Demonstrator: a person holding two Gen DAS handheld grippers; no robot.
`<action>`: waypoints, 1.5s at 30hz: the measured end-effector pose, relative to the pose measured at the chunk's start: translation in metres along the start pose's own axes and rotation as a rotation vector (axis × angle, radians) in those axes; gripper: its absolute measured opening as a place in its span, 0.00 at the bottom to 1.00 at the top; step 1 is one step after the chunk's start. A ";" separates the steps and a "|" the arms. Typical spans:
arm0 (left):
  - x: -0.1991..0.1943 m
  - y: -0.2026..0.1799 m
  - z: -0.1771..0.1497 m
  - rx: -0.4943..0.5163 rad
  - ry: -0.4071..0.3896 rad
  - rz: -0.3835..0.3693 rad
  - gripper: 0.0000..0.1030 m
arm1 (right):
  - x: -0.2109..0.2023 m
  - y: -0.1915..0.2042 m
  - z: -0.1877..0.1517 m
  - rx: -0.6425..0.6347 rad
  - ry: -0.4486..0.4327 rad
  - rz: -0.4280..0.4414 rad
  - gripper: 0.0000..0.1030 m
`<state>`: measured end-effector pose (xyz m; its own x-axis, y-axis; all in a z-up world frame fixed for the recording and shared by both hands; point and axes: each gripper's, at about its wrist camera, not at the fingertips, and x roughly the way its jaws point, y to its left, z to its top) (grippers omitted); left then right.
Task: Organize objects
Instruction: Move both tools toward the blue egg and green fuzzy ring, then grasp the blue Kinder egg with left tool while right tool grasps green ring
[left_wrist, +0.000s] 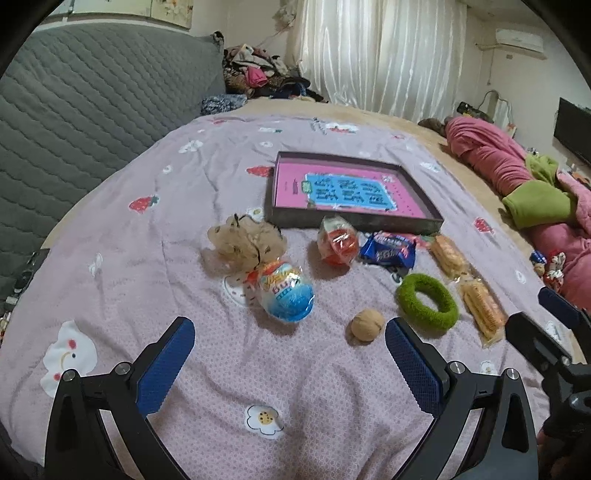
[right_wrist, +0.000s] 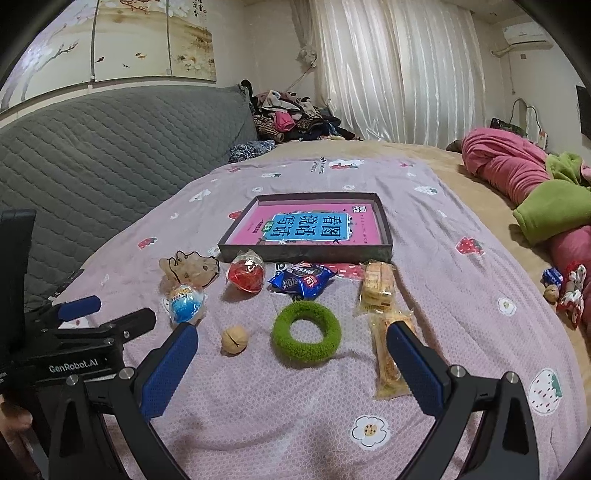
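Left wrist view: the left gripper (left_wrist: 290, 354) hovers spread and empty before a round tan walnut (left_wrist: 366, 324) and a blue foil-wrapped egg (left_wrist: 286, 293), likely lined up for loading.

Right wrist view: the right gripper (right_wrist: 291, 360), likewise released, faces a fuzzy green ring (right_wrist: 306, 328); the shallow dark tray (right_wrist: 382, 221) lies beyond.

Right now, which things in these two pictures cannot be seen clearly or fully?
- Tray floor: a pink book covers it, both views.
- Lower biscuit pack: right claw finger overlaps it, right view.
- Blue snack wrapper print: too blurred, both views.
- Right claw: cut by the frame edge, left view.
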<state>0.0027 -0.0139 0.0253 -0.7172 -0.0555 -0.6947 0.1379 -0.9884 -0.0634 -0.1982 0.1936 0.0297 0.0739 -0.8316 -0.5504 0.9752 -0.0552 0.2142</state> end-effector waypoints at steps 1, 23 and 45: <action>-0.002 0.001 0.002 0.000 -0.006 0.002 1.00 | -0.001 0.001 0.002 -0.007 0.000 -0.001 1.00; 0.022 0.016 0.024 0.003 0.022 0.000 1.00 | 0.036 0.021 0.033 -0.082 0.139 -0.038 1.00; 0.102 0.014 0.032 -0.165 0.147 0.211 1.00 | 0.121 0.011 0.012 -0.164 0.369 -0.096 1.00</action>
<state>-0.0901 -0.0381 -0.0234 -0.5559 -0.2239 -0.8005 0.3910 -0.9203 -0.0141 -0.1811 0.0856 -0.0247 0.0212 -0.5711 -0.8206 0.9994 -0.0093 0.0323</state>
